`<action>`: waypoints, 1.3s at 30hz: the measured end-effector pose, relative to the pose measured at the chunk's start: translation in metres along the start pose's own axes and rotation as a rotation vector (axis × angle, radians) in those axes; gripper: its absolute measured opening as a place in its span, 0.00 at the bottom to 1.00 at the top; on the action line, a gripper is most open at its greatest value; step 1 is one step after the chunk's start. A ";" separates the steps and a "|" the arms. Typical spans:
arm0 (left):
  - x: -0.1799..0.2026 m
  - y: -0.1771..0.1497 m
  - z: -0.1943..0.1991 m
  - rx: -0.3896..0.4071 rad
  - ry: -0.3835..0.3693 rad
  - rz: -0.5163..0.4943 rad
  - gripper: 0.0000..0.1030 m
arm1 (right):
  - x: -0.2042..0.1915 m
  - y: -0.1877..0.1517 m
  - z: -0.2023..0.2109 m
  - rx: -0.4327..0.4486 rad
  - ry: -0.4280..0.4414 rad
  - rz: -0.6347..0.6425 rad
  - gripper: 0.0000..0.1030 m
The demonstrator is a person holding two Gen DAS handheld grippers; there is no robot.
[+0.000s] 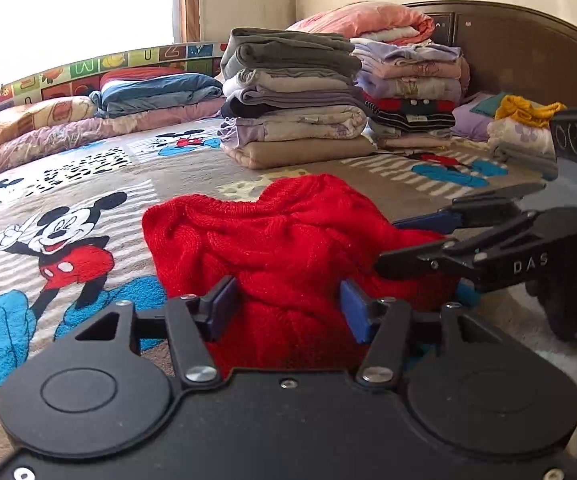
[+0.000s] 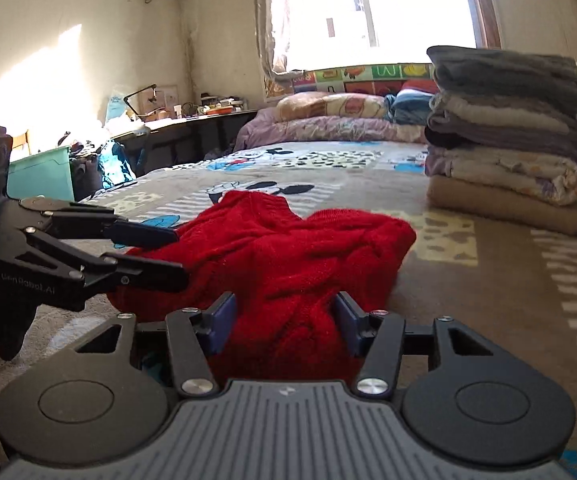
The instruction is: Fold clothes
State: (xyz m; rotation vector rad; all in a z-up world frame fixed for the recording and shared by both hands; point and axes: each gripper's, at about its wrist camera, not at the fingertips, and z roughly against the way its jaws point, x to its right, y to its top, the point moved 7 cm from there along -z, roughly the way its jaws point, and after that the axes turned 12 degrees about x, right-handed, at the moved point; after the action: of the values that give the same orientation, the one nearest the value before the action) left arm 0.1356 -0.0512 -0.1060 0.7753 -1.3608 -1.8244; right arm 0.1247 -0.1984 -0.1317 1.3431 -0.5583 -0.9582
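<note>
A red cable-knit sweater (image 1: 280,232) lies bunched on the Mickey Mouse bedspread (image 1: 88,184). In the left wrist view my left gripper (image 1: 288,300) has its blue pads against a thick fold at the sweater's near edge. My right gripper (image 1: 388,244) comes in from the right, its fingers closed over the sweater's right side. The right wrist view shows the same sweater (image 2: 288,248) with the right gripper (image 2: 284,312) shut on a near fold. There the left gripper (image 2: 180,255) holds the sweater's left edge.
Two tall stacks of folded clothes (image 1: 292,96) (image 1: 412,80) stand behind the sweater near the brown headboard (image 1: 528,40). A yellow garment (image 1: 524,110) lies on smaller piles to the right. Rolled blankets (image 1: 48,128) line the window side. A desk (image 2: 176,120) and teal bin (image 2: 44,172) stand beyond the bed.
</note>
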 end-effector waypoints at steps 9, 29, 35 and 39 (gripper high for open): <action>-0.001 -0.004 0.000 0.008 0.011 0.009 0.55 | 0.000 -0.006 -0.002 -0.013 0.011 -0.021 0.55; -0.064 -0.011 0.013 -0.045 0.102 0.845 0.77 | 0.063 -0.018 -0.009 -0.002 -0.044 -0.793 0.80; -0.061 -0.017 -0.008 -0.097 0.134 0.908 0.75 | 0.058 -0.018 -0.038 -0.055 -0.026 -0.737 0.80; -0.059 -0.018 -0.002 -0.078 0.134 0.953 0.55 | 0.057 -0.019 -0.044 -0.042 0.016 -0.751 0.66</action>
State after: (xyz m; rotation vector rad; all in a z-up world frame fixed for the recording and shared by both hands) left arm 0.1668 0.0002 -0.1210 0.1265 -1.2432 -1.0341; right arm 0.1859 -0.2207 -0.1683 1.5479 0.0052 -1.5466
